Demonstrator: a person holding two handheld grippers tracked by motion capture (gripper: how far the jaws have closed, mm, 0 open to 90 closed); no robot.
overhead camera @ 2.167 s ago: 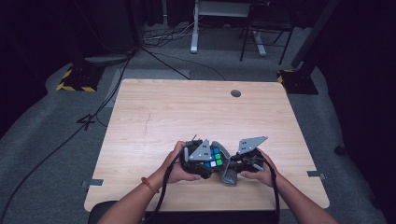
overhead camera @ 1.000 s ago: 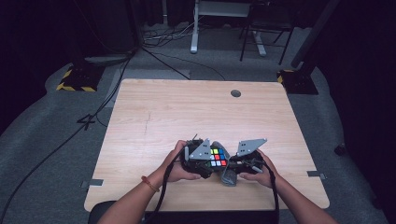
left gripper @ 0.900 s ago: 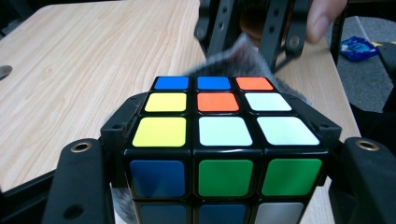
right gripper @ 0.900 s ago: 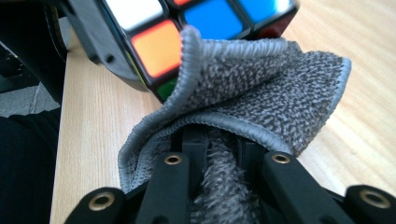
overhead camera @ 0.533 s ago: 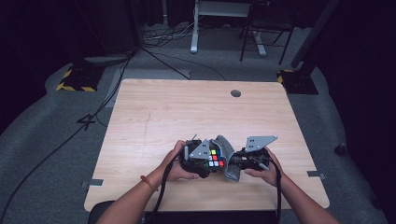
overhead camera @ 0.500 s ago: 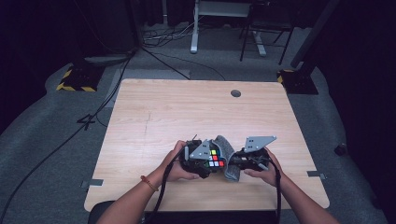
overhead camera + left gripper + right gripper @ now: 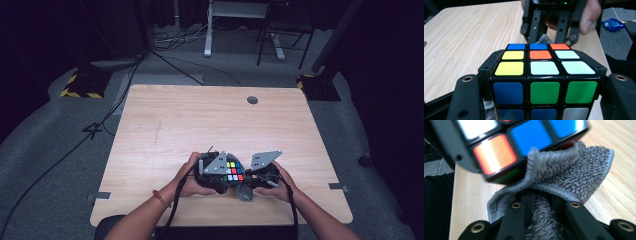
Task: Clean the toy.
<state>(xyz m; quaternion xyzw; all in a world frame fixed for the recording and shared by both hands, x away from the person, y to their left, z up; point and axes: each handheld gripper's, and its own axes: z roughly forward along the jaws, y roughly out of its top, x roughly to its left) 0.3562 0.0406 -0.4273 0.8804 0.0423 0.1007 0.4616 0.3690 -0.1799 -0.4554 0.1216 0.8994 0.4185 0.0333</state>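
A Rubik's cube [image 7: 232,170] is held just above the table's front middle. My left gripper [image 7: 216,172] is shut on it, and in the left gripper view the black jaws press both sides of the cube [image 7: 541,75], whose top face shows yellow, orange, white and blue tiles. My right gripper [image 7: 252,181] is shut on a grey cloth [image 7: 244,191]. In the right gripper view the cloth [image 7: 574,175] is bunched between the jaws and pressed against the cube's [image 7: 519,140] lower edge. The right gripper [image 7: 549,22] faces my left one from behind the cube.
The wooden table [image 7: 200,125] has a round cable hole [image 7: 252,100] at the far side. Cables [image 7: 175,50] and a desk frame [image 7: 220,30] lie on the grey floor beyond. A blue packet [image 7: 612,24] lies on the floor beside the table.
The right hand has shifted slightly to the right and up with the cloth against the cube. The left hand has kept the cube in place.
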